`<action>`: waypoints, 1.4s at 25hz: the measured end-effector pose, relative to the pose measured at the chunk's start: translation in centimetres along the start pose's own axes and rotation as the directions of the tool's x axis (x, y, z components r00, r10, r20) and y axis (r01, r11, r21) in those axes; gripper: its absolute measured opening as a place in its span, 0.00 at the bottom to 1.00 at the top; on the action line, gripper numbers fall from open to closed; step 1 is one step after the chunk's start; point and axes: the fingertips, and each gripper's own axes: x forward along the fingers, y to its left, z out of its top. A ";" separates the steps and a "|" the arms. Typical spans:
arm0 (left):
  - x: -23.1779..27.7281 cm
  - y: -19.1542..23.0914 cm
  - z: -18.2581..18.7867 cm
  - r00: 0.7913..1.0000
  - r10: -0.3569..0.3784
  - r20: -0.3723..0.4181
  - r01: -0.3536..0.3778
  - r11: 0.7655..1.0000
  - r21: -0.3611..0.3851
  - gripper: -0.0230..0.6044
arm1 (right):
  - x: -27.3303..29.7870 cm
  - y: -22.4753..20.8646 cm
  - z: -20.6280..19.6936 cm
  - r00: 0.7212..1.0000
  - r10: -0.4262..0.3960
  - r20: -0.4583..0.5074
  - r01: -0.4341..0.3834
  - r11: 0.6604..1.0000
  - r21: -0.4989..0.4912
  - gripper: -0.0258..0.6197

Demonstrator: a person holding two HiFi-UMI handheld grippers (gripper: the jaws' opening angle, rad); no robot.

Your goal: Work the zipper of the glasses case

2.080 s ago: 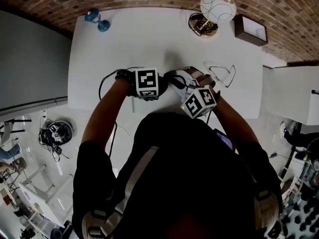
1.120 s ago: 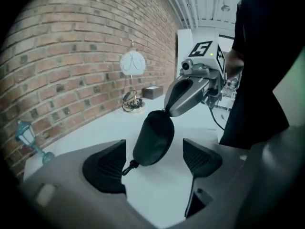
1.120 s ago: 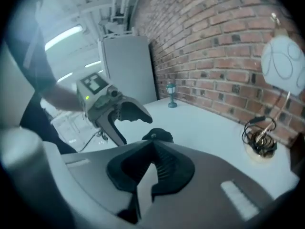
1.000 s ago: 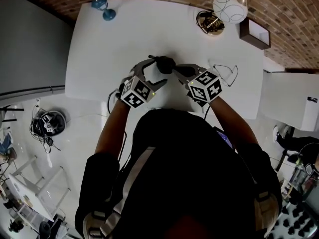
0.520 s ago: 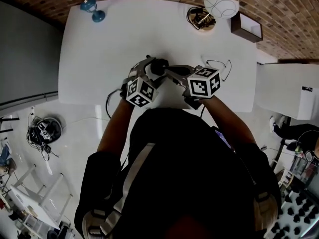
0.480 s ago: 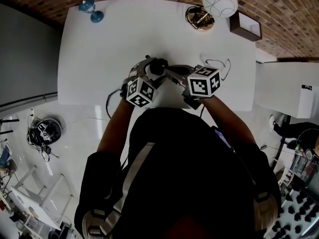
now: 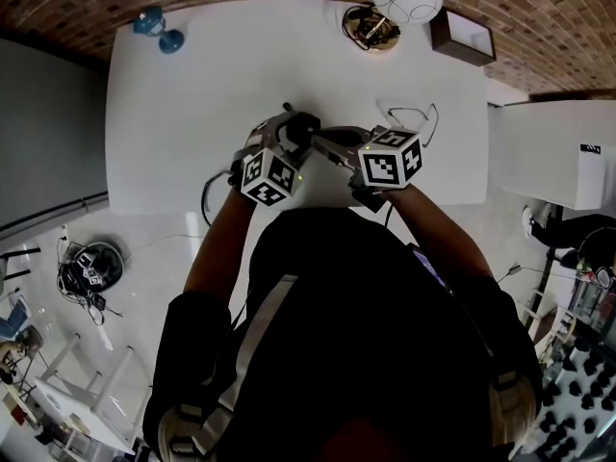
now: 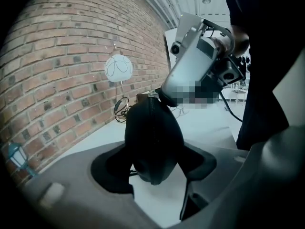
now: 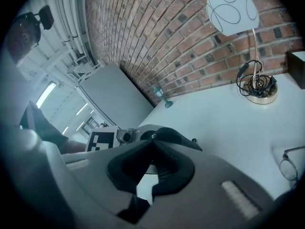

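Left gripper [image 8: 155, 168] has just been closing and clasps the case [image 8: 153, 137] above the table [image 7: 192, 114]. Right gripper [image 9: 151, 142] is clenched at its top; the zipper pull is indistinct.

No legible text, label, number anywhere.

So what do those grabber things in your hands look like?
Both are light grey with black padded jaws: the left gripper and the right gripper. Each carries a white cube with black square markers. The person wears a black short-sleeved top.
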 end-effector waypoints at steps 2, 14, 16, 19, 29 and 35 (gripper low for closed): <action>-0.4 0.1 -0.3 1.000 -0.001 -0.025 0.003 0.998 0.066 0.47 | -0.1 0.0 -0.3 1.000 0.000 -0.017 -0.001 1.000 -0.026 0.04; -3.6 0.2 -1.8 0.993 -0.010 -0.119 0.045 0.953 0.299 0.45 | 0.5 0.7 -2.4 0.983 0.102 -0.154 -0.118 0.988 -0.099 0.04; -4.2 0.2 -1.8 0.994 -0.005 -0.112 0.038 0.956 0.292 0.45 | 0.6 1.0 -2.4 0.978 0.127 -0.168 -0.145 0.984 -0.100 0.04; -5.2 0.0 -1.8 0.994 -0.004 -0.113 0.039 0.952 0.304 0.45 | 0.6 1.3 -2.6 0.967 0.151 -0.203 -0.177 0.977 -0.120 0.04; -9.0 -0.5 -1.0 0.996 -0.014 -0.087 0.041 0.947 0.319 0.45 | 1.3 2.4 -3.0 0.932 0.243 -0.268 -0.278 0.955 -0.102 0.04; -9.8 -0.2 -0.9 0.996 0.001 -0.090 0.028 0.947 0.320 0.45 | 1.8 2.8 -2.8 0.919 0.272 -0.286 -0.314 0.943 -0.112 0.05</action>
